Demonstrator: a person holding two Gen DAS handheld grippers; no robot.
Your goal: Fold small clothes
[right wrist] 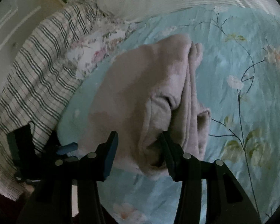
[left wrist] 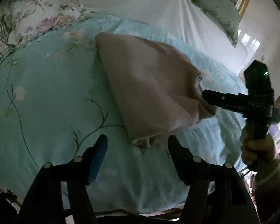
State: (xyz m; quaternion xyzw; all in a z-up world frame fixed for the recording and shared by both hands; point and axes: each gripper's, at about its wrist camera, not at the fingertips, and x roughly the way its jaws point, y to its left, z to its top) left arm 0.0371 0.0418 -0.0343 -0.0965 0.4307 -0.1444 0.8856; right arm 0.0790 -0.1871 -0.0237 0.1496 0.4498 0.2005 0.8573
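Note:
A folded beige-pink garment [left wrist: 149, 85] lies on the light blue floral bedspread [left wrist: 46, 102]. My left gripper [left wrist: 138, 143] is open, its fingers just short of the garment's near corner, not touching it. My right gripper [left wrist: 205, 95] shows from the side in the left wrist view, at the garment's right edge. In the right wrist view the right gripper [right wrist: 138, 138] is open, and the garment [right wrist: 140, 93] lies between and beyond its fingers, with its layered edges bunched at the right finger [right wrist: 168, 145].
A floral pillow [left wrist: 43, 16] and a plaid cloth [right wrist: 37, 78] lie beside the bedspread. A white ribbed blanket [left wrist: 140, 3] covers the far bed. A grey-green pillow [left wrist: 214, 9] sits at the back right. The bed edge [left wrist: 158, 211] is near me.

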